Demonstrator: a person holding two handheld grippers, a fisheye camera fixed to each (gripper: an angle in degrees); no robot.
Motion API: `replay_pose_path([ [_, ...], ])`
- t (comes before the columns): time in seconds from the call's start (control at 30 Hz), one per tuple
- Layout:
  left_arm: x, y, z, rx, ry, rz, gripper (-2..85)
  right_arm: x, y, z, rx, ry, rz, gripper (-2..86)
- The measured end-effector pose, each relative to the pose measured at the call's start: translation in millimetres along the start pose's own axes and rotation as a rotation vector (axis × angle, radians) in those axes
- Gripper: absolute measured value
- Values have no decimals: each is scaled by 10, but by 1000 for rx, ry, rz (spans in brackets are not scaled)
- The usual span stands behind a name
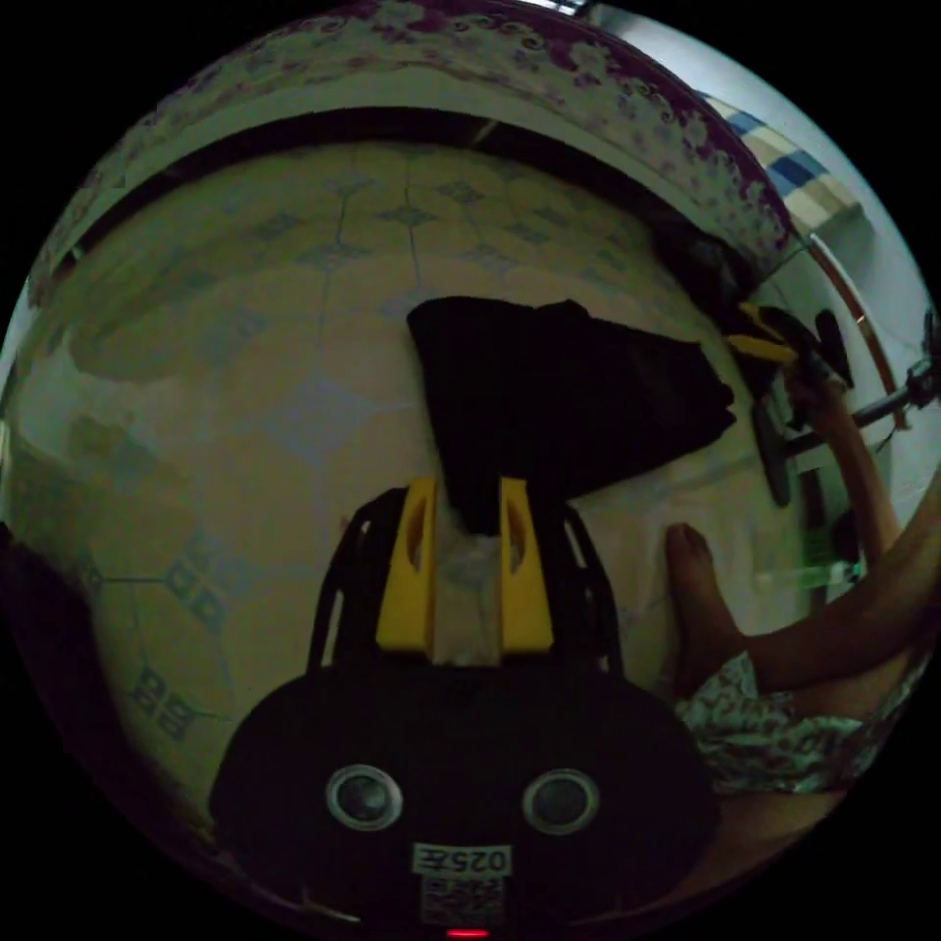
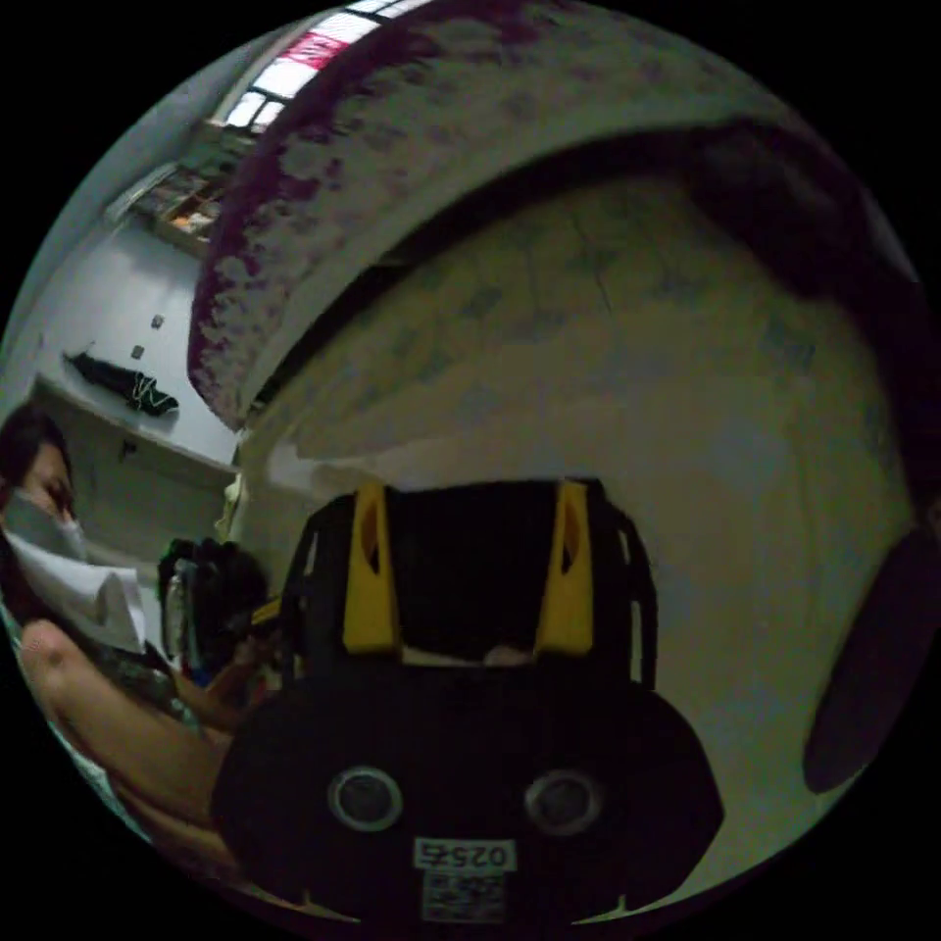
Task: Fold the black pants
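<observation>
Matt black cloth pants (image 1: 569,392), glossy patterned tile floor (image 1: 245,392), yellow plastic jaws

Floor: pale patterned tiles (image 1: 245,392), dimly lit.
Bed: flowered purple-and-white cover (image 1: 549,78) hanging over a dark gap beneath.
Wall: plain white (image 2: 118,294).
Window: bright panes (image 2: 294,69), high at the view's edge.

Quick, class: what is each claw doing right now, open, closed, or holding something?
Left claw: closed on a corner of the black pants.
Right claw: black cloth sits between its jaws, but whether they grip it cannot be told.
</observation>
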State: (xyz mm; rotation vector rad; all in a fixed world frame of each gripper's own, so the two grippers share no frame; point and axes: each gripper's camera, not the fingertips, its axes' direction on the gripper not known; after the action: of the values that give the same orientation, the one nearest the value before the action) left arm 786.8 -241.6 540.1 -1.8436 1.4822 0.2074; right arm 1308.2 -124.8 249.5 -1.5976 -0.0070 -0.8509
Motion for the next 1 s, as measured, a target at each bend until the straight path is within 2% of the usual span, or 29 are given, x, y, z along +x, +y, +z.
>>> replay_pose_path([
  [0.03, -88, 17, 79, -7, 66, -29, 86, -358, 69, 66, 89, 2, -88, 216],
  [0.1, -194, -11, 216, -40, 92, -83, 96, -893, 83, 383, 75, -111, -267, 214],
  [0.17, -234, -112, 282, -37, 64, -77, 97, -1552, -4, 1047, -127, -235, -424, 215],
  [0.23, -220, -194, 336, -56, 42, -39, 89, -1958, -25, 1616, -304, -297, -477, 208],
  [0.33, -238, -264, 402, -88, 67, -5, 62, -2380, 20, 2579, -553, -378, -411, 186],
  [0.43, -339, -233, 439, -79, 130, -33, 45, -2604, 80, 3252, -720, -293, -315, 181],
  [0.53, -403, -144, 443, -45, 146, -5, 35, -2762, 111, 3532, -728, -162, -257, 161],
  [0.7, -469, 33, 408, -4, 144, 30, 11, -3052, 244, 3906, -735, 24, -300, 125],
  [0.83, -582, 260, 256, 0, 76, 33, 1, -3350, 418, 4163, -727, 153, -346, 107],
  [1.0, -1049, 607, 1, -36, 128, -114, -8, -3756, 673, 4485, -769, 180, -465, 102],
])
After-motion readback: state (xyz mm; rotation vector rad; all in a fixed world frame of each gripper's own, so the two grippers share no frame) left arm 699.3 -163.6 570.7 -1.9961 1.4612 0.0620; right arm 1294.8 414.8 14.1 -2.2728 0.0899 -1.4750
